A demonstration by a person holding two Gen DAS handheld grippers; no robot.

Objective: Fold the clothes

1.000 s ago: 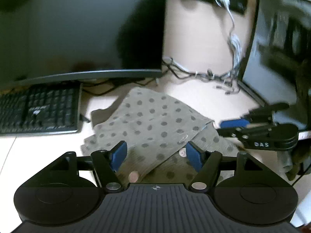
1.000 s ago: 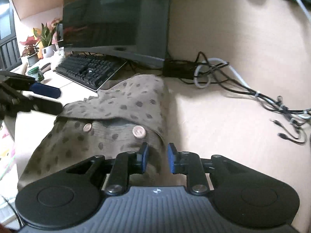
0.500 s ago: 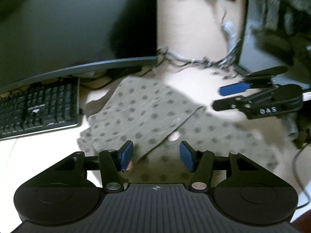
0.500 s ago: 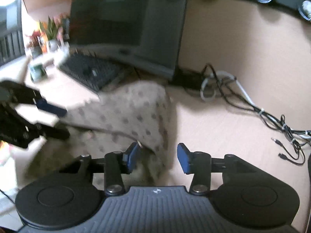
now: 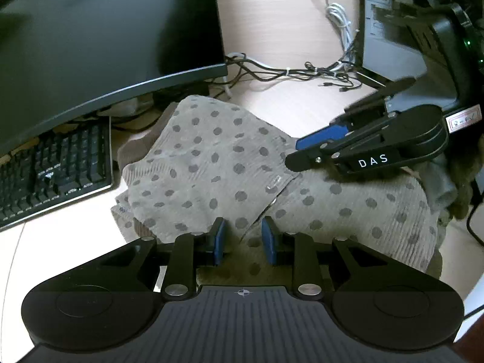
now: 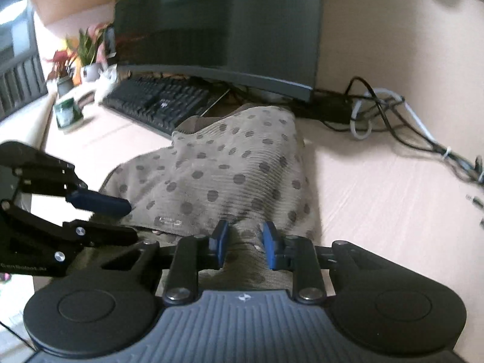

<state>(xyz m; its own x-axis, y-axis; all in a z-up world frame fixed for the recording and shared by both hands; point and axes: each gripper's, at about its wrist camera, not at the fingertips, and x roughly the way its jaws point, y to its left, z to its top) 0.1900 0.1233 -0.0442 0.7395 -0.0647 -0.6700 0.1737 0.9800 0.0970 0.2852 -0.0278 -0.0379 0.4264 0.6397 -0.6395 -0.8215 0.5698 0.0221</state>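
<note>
Two handheld black grippers with blue finger pads have closed in on a taupe, ribbed knit garment with darker polka dots (image 5: 211,163), where a second ago each hung wider and a little farther back from the cloth. The left gripper (image 5: 243,237) is now narrowing its jaws around the near hem, the overlapping front edge running straight into the slim gap between its pads; whether the pads already pinch the fabric cannot be told from the left wrist view. The right gripper (image 6: 244,243) is likewise closing, with a raised ridge of cloth standing between its fingers and seemingly touching both pads. Seen from the left, the right gripper reaches in from the far right of the fingers and lies over the garment's upper layer; seen from the right, the left gripper enters low at the left, its jaws apart over the cloth's edge. Both tools appear to be taking hold for the next fold, which has not yet begun. The garment lies rumpled on the pale wooden desk (image 6: 378,199), directly ahead of and under both pairs of fingers, one flap folded diagonally over the other, its far end bunched against the base of a dark curved monitor (image 5: 106,36) beside a black keyboard (image 5: 54,166).
</note>
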